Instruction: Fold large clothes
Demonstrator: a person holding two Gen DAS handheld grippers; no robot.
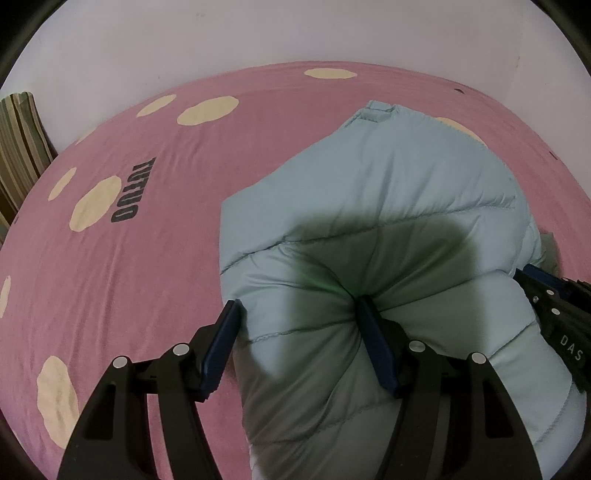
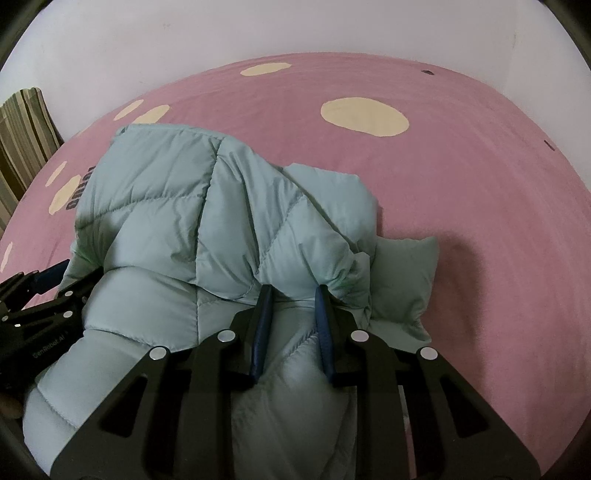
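A pale blue-green quilted puffer jacket (image 1: 388, 192) lies bunched on the pink bed sheet (image 1: 129, 258). My left gripper (image 1: 297, 317) is shut on a thick puffy fold at the jacket's near left side, and the fabric puckers around its right fingertip (image 1: 365, 314). In the right wrist view the jacket (image 2: 166, 192) lies heaped, with one flap (image 2: 402, 273) spilling to the right. There my right gripper (image 2: 292, 291) is shut on a gathered bunch of the jacket's fabric. Each gripper shows at the edge of the other's view: the right gripper (image 1: 554, 314) and the left gripper (image 2: 37, 302).
The sheet carries cream spots (image 2: 364, 116) and dark lettering (image 1: 125, 192). A striped cushion (image 1: 18, 147) leans at the far left against a white wall (image 1: 258, 33). Bare sheet stretches left of the jacket and to its right (image 2: 498, 221).
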